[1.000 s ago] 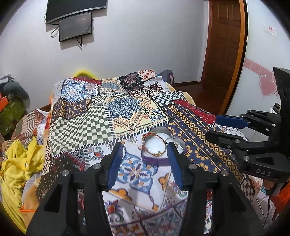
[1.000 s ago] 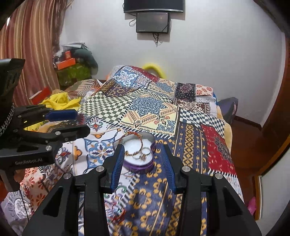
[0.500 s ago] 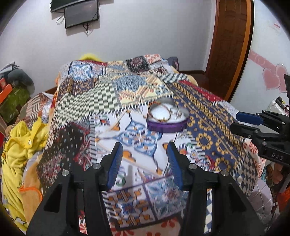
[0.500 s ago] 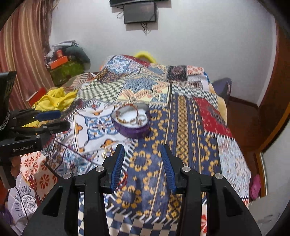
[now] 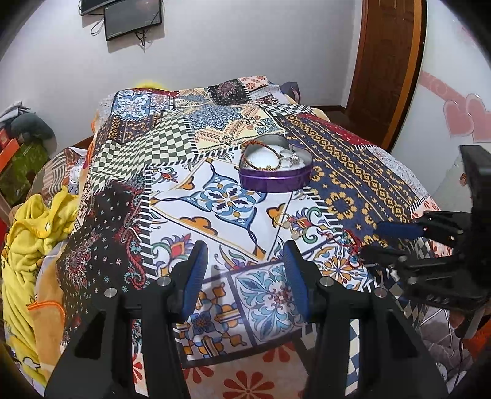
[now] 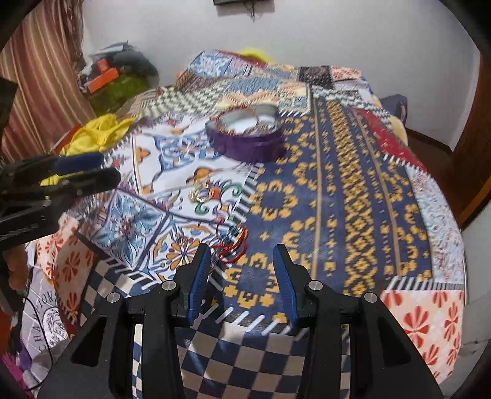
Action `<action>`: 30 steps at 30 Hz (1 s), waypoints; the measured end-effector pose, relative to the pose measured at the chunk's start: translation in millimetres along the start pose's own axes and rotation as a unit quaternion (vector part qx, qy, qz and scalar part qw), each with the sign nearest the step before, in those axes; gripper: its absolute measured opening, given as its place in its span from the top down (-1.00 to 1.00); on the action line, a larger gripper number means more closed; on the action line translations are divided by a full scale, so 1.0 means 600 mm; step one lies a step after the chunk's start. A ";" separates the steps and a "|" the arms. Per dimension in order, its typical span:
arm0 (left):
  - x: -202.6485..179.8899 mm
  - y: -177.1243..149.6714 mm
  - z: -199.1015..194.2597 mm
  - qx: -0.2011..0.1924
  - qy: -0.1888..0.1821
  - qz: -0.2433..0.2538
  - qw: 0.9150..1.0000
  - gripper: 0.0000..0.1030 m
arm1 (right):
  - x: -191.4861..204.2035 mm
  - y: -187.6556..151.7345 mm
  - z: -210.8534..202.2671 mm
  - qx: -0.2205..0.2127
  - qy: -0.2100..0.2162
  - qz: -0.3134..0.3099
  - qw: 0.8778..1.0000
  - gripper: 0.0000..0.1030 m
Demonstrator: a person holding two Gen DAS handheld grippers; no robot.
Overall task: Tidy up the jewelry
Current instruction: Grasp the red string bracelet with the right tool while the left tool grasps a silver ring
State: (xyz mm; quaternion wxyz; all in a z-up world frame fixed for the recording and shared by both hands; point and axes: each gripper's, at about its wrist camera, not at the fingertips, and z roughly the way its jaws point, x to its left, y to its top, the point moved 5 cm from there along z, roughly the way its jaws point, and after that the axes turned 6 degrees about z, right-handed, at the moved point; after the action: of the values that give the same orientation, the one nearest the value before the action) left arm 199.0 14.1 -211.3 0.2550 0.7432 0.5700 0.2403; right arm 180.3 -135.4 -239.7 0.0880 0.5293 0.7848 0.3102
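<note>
A home bedroom: patchwork-covered bed (image 5: 172,159), wall-mounted screen (image 5: 133,18), wooden door (image 5: 386,61).

Plain white walls (image 5: 251,40), with a dark screen (image 5: 133,15) mounted high and cables dangling under it. A bed under a patchwork cover (image 5: 190,144) of checks, florals and blue-and-gold bands; a brown wooden door (image 5: 386,61) to one side beside pink heart shapes (image 5: 466,118) on the wall, brown floor (image 6: 429,147) below. On the other side a striped curtain (image 6: 40,70), a heap of yellow cloth (image 5: 33,233), and a cluttered pile with an orange box (image 6: 102,79) and green box (image 5: 21,165).
</note>
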 end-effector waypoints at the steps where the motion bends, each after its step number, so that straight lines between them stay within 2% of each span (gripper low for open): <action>1: -0.002 -0.002 0.001 0.001 -0.002 0.001 1.000 0.03 | 0.001 -0.003 0.005 0.005 0.000 -0.001 1.000 0.25; 8: -0.015 -0.025 0.019 0.025 -0.020 0.000 0.999 0.03 | 0.011 -0.008 0.014 0.000 -0.008 -0.027 1.000 0.21; 11: -0.026 -0.033 0.027 0.032 -0.030 0.002 0.999 0.03 | 0.016 -0.006 0.016 -0.004 -0.012 -0.042 0.999 0.26; 14: -0.036 -0.035 0.030 0.033 -0.039 0.005 0.999 0.03 | 0.020 -0.004 0.022 -0.002 -0.013 -0.047 0.999 0.54; 15: -0.041 -0.035 0.031 0.033 -0.044 0.005 0.998 0.03 | 0.021 -0.001 0.025 0.000 -0.012 -0.048 0.999 0.81; 16: -0.044 -0.035 0.031 0.034 -0.047 0.007 0.998 0.03 | 0.022 0.001 0.027 0.003 -0.011 -0.049 0.999 0.84; 24: -0.075 -0.034 0.044 0.044 -0.087 0.012 0.995 0.06 | 0.011 0.008 0.013 -0.014 -0.002 -0.034 0.999 0.85; 27: -0.086 -0.033 0.051 0.046 -0.089 0.018 0.995 0.07 | 0.000 0.011 -0.001 -0.024 -0.005 -0.024 0.999 0.85; 30: -0.100 -0.030 0.057 0.052 -0.108 0.023 0.993 0.22 | -0.015 0.014 -0.017 -0.035 -0.010 -0.013 0.999 0.85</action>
State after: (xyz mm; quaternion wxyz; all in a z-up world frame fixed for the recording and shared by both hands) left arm 194.0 -43.7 -253.1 0.2707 0.7900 0.5333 0.1345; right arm 185.8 -145.1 -228.6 0.1184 0.5186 0.7794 0.3309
